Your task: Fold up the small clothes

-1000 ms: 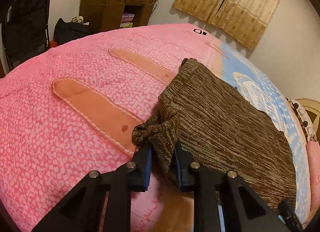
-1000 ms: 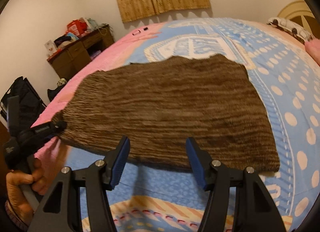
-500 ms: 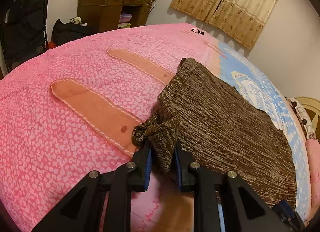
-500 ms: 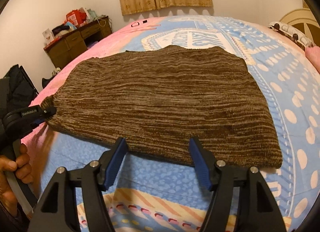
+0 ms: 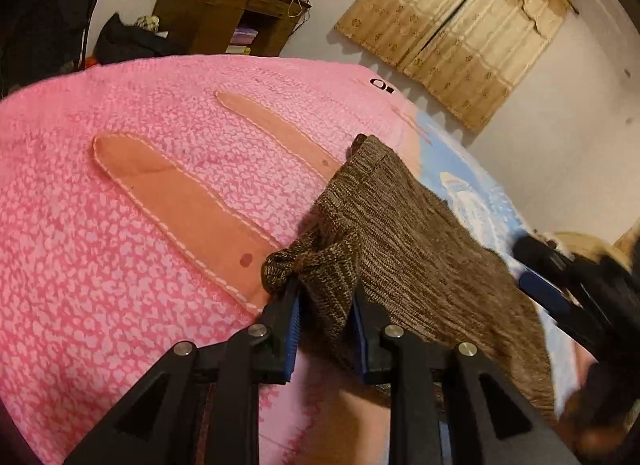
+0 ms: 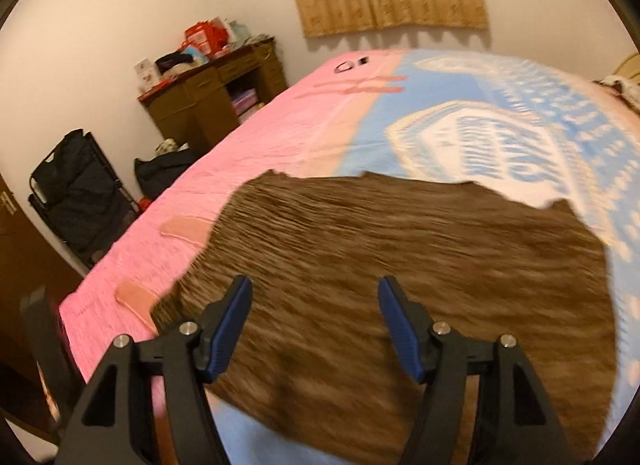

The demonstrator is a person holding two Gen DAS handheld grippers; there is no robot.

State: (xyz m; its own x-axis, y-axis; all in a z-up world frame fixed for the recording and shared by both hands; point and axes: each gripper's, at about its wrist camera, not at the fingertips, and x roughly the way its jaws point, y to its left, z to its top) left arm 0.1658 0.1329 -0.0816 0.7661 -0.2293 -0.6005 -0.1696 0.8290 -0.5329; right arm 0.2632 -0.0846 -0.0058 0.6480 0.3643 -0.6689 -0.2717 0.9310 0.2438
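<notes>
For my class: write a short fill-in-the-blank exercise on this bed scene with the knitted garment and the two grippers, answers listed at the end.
1. The left gripper is shut on a bunched corner of the ____ knitted garment.
2. The right gripper has jaws that stand ____, with nothing clamped.
3. The garment lies on a bedspread that is pink and ____.

Answers: brown; open; blue

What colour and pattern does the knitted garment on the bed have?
Brown garment, mottled with lighter tan streaks; sharpest in the left wrist view.
</notes>
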